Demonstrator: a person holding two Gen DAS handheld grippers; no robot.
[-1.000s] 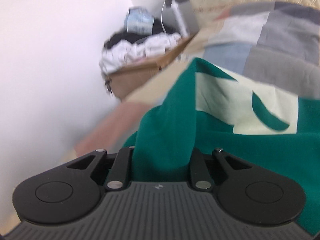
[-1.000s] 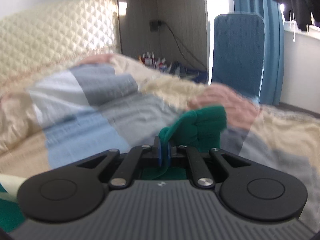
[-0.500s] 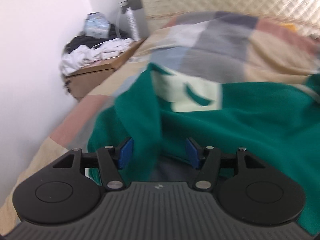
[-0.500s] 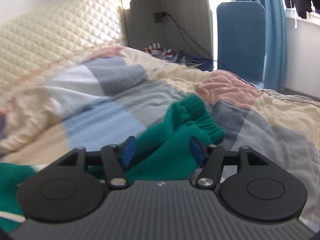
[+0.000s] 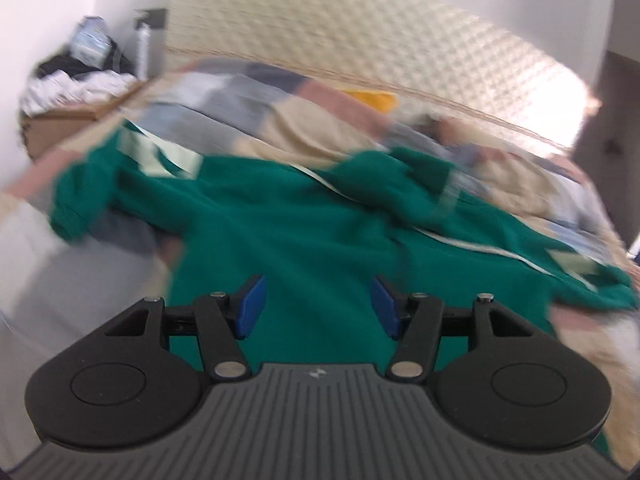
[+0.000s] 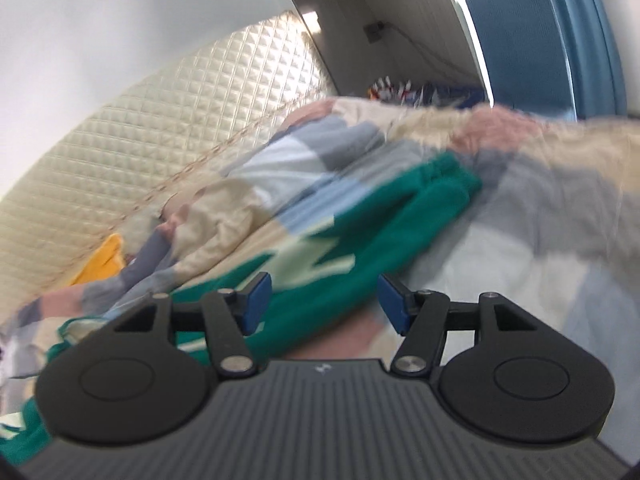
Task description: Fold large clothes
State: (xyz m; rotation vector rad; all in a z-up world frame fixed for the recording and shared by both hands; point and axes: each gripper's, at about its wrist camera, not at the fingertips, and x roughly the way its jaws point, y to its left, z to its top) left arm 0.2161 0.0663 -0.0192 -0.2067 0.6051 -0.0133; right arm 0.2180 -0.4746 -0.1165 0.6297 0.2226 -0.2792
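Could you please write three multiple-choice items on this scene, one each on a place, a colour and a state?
1. Where does the green garment lie?
A. on the patchwork bedspread
B. in a cardboard box
C. over a chair

2. What colour are the pads of the left gripper?
A. red
B. blue
C. white

3. How do the jaws of the right gripper stand?
A. shut on the sleeve
B. shut on nothing
C. open

Answers:
1 A, the garment is spread across the bedspread.
2 B, both pads show blue.
3 C, the pads stand apart and press on nothing.
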